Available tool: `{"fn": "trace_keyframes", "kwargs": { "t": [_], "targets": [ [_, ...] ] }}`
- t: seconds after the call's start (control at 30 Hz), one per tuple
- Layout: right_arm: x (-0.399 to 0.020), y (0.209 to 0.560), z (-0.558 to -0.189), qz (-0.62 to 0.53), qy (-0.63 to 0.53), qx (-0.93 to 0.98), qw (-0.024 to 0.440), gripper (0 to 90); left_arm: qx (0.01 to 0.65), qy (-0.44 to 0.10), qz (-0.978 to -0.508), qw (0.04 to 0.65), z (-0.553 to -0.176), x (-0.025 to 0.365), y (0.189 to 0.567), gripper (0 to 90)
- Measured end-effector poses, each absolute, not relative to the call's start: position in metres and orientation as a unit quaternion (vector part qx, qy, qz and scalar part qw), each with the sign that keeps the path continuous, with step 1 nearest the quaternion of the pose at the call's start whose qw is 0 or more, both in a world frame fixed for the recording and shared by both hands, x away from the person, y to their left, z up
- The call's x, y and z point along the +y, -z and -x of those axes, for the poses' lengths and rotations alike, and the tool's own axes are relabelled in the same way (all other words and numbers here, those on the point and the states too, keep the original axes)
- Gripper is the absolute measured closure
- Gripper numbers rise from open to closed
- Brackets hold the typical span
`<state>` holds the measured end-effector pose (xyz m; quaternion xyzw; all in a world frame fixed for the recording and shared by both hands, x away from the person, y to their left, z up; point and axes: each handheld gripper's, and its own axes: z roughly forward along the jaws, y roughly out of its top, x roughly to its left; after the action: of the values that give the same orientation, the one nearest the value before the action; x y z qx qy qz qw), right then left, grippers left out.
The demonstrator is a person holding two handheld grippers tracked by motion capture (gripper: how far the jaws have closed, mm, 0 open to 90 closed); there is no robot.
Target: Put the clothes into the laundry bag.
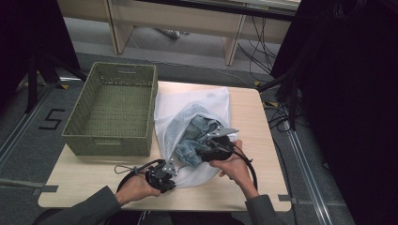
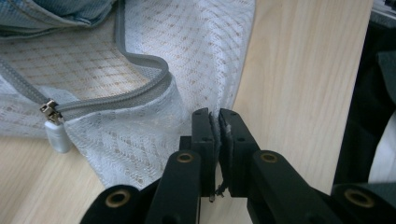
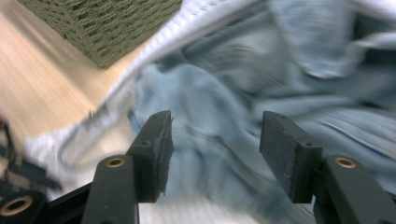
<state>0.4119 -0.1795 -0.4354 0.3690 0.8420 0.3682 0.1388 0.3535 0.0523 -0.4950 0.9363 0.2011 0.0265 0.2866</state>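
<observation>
Our left gripper [image 2: 218, 122] pinches the near edge of the mesh bag [image 1: 197, 117], holding its unzipped mouth toward us. Our right gripper [image 3: 215, 135], jaws spread and holding nothing, sits right at that mouth, with the jeans [image 3: 280, 79] in the bag just ahead. The basket [image 1: 112, 110] stands empty to the left.

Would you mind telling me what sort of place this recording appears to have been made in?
Probably a lab or recording studio rather than a home: a small wooden table stands on grey floor with tape marks and a painted number, loose cables trail beside it, and black curtains screen the sides.
</observation>
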Motion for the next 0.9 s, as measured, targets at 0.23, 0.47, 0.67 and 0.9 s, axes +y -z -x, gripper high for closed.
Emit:
{"fn": "trace_keyframes", "kwargs": {
  "t": [0.23, 0.47, 0.67, 0.9],
  "targets": [
    [-0.223, 0.436, -0.398, -0.414, -0.358, 0.824, 0.146, 43.7, 0.184, -0.045, -0.938, 0.289, -0.353, 0.05, 0.489, 71.3],
    [-0.22, 0.435, -0.403, -0.403, -0.362, 0.827, 0.152, 43.1, 0.176, -0.048, -0.929, 0.321, -0.36, 0.018, 0.486, 55.0],
    [-0.208, 0.444, -0.412, -0.388, -0.362, 0.83, 0.17, 41.0, 0.183, -0.063, -0.929, 0.316, -0.369, 0.004, 0.5, 68.3],
    [-0.192, 0.47, -0.422, -0.367, -0.344, 0.851, 0.151, 40.8, 0.195, -0.047, -0.924, 0.327, -0.361, 0.009, 0.501, 87.4]
  ]
}}
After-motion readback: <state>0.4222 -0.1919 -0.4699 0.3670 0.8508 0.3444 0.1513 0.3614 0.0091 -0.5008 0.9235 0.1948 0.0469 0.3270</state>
